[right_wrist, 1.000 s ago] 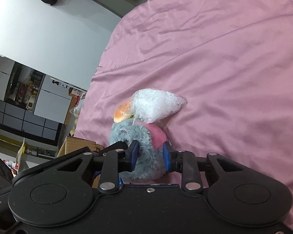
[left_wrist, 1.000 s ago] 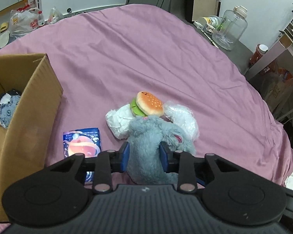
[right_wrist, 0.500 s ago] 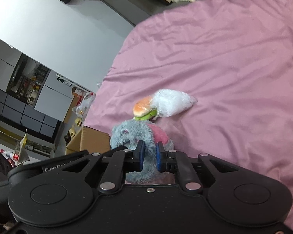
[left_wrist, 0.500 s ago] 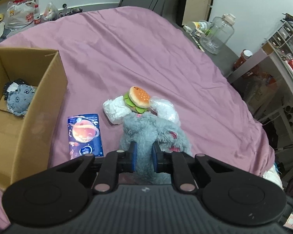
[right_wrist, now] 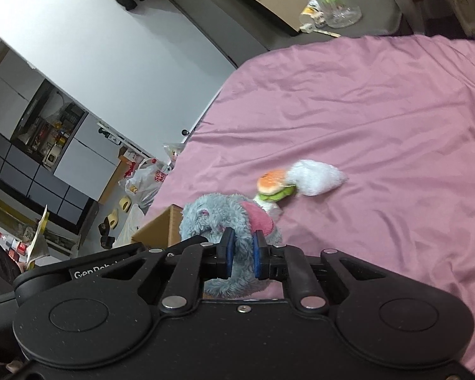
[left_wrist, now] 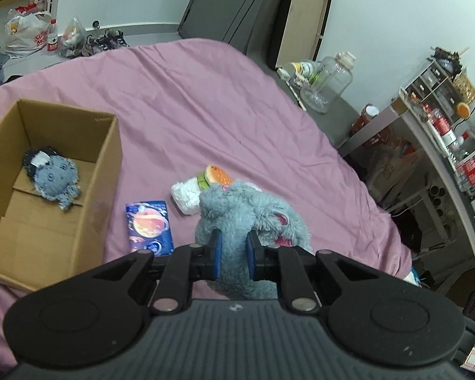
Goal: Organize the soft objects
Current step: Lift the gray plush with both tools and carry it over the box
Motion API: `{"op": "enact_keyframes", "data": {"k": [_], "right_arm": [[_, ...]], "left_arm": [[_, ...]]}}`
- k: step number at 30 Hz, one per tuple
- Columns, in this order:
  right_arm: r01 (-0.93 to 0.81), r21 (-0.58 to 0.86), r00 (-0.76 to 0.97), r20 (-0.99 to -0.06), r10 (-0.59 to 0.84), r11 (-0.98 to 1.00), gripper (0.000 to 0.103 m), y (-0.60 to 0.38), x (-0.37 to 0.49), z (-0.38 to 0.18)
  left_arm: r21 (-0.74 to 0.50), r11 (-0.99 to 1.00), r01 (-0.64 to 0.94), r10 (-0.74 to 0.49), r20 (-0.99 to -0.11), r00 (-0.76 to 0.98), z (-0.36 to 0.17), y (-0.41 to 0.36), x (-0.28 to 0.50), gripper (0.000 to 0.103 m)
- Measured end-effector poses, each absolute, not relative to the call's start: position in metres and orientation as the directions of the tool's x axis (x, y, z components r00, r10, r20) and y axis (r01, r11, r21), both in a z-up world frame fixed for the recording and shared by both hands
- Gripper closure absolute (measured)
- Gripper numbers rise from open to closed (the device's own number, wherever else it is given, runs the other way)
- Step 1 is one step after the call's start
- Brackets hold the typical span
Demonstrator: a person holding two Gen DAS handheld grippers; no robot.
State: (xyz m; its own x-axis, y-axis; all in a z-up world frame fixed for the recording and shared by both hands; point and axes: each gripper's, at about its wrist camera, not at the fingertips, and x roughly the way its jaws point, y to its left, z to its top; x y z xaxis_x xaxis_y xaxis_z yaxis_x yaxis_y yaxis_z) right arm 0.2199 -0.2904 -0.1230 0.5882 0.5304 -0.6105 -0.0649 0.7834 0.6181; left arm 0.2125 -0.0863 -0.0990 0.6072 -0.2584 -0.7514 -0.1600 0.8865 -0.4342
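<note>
A fluffy grey plush toy (left_wrist: 250, 212) with pink patches hangs above the pink bed sheet (left_wrist: 190, 110). My left gripper (left_wrist: 232, 255) is shut on one end of the plush toy (right_wrist: 218, 213) and my right gripper (right_wrist: 241, 255) is shut on another part. Below it on the sheet lie a small burger plush (left_wrist: 214, 174), a white stuffed bag (left_wrist: 185, 194) and a blue planet-print packet (left_wrist: 148, 223). The burger plush (right_wrist: 274, 185) and a white fluffy bag (right_wrist: 316, 177) also show in the right wrist view. An open cardboard box (left_wrist: 104, 171) at the left holds a grey-blue plush (left_wrist: 53, 179).
Beyond the bed's right edge stand a clear plastic jar (left_wrist: 327, 87), a red-lidded can (left_wrist: 364, 120) and a shelf with bottles (left_wrist: 459, 145). Plastic bags (left_wrist: 25, 33) and slippers lie on the floor at the back left. Dark cabinets (right_wrist: 31, 158) line the far wall.
Both grippers closed tighter on the grey plush and lifted it off the sheet; the burger and white bags stayed on the bed and now look farther away, and more of the box shows.
</note>
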Motion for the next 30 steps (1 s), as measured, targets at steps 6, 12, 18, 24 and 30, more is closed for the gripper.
{"op": "enact_keyframes", "data": {"k": [6,12,18,24,30], "right_arm": [[-0.095,0.600,0.590,-0.609,0.530,0.795,0.091,-0.265,0.218,-0.106],[-0.116,0.582,0.585,-0.615,0.528,0.805,0.091,-0.238,0.219,-0.097],[-0.140,0.560,0.582,-0.620,0.526,0.816,0.090,-0.212,0.219,-0.094],[-0.164,0.544,0.571,-0.629,0.529,0.823,0.090,-0.181,0.222,-0.091],[-0.187,0.526,0.553,-0.642,0.532,0.830,0.090,-0.149,0.229,-0.092]], "left_arm": [[-0.451,0.879,-0.157,-0.263,-0.731,0.629,-0.084,-0.062,0.206,0.088],[-0.470,0.867,-0.165,-0.267,-0.718,0.643,-0.079,-0.035,0.203,0.088],[-0.484,0.859,-0.169,-0.271,-0.709,0.651,-0.080,-0.009,0.201,0.088],[-0.499,0.849,-0.174,-0.276,-0.699,0.659,-0.082,0.022,0.201,0.088],[-0.509,0.839,-0.190,-0.270,-0.695,0.667,-0.087,0.054,0.203,0.088]]}}
